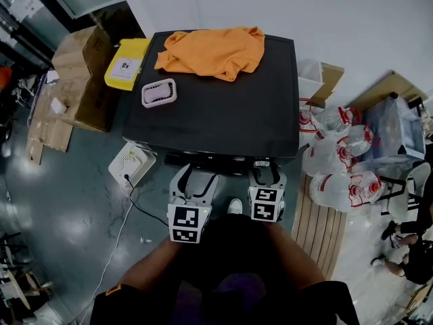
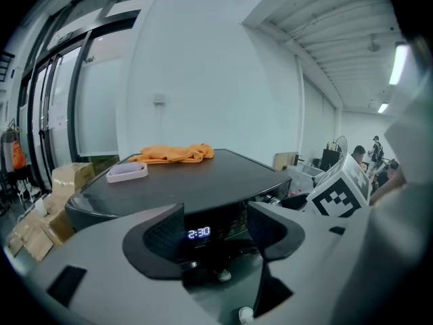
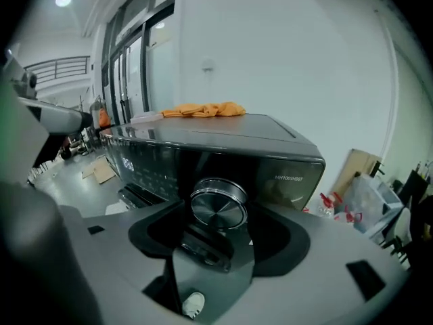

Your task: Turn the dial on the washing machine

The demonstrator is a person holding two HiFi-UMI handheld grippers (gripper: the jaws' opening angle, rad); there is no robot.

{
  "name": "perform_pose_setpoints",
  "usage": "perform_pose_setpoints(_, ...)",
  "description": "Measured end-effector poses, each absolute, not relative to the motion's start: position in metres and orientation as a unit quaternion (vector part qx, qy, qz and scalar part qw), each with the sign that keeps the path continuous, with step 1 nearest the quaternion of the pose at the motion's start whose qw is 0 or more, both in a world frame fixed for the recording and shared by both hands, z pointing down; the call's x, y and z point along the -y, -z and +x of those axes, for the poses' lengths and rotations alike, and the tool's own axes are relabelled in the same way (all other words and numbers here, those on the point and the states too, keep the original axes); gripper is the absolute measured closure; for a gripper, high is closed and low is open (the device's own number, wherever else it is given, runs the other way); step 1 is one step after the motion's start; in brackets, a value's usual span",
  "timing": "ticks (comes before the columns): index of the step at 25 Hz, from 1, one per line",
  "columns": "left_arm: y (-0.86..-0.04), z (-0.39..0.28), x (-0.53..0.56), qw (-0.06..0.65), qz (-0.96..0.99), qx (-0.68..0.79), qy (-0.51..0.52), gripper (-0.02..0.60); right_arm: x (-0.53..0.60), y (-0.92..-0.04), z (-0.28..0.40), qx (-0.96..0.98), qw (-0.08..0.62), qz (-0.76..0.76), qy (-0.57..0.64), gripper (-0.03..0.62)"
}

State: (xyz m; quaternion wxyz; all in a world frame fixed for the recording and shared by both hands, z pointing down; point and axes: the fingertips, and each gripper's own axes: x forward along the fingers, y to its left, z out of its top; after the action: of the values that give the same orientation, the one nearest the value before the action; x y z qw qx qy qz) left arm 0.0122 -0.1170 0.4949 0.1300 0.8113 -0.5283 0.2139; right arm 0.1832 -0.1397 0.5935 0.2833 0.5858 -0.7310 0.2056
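The black washing machine (image 1: 216,114) stands in front of me, with an orange cloth (image 1: 211,51) and a small pale box (image 1: 159,92) on its lid. Its round metal dial (image 3: 216,200) sits on the front panel, and my right gripper (image 3: 218,212) has one jaw on each side of it. The jaws stand wide and close to the rim without pressing on it. My left gripper (image 2: 215,215) is open and empty at the panel's left part, where the lit display (image 2: 198,233) reads 2:30. In the head view both the left gripper (image 1: 191,181) and the right gripper (image 1: 267,177) are at the machine's front edge.
Cardboard boxes (image 1: 84,66) and a yellow sheet (image 1: 127,63) lie left of the machine. A white box (image 1: 132,162) with a cable sits on the floor at front left. Plastic bags (image 1: 338,161) and a wooden pallet (image 1: 325,222) crowd the right side.
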Motion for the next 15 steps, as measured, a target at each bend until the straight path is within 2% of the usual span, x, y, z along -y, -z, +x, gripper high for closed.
perform_pose_setpoints(5, -0.4949, 0.0086, 0.1180, 0.133, 0.809, 0.532, -0.213, 0.285, 0.1413, -0.5949, 0.1860, 0.729, 0.271, 0.586, -0.226, 0.312)
perform_pose_setpoints(12, -0.4955, 0.0116, 0.1170, 0.133, 0.812, 0.527, -0.212, 0.285, 0.1426, -0.5960, 0.1900, 0.734, 0.086, 0.542, -0.400, 0.312)
perform_pose_setpoints(15, -0.4969, 0.0143, 0.1165, 0.134, 0.813, 0.525, -0.213, 0.285, 0.1427, -0.5969, 0.1914, 0.733, 0.063, 0.530, -0.422, 0.310)
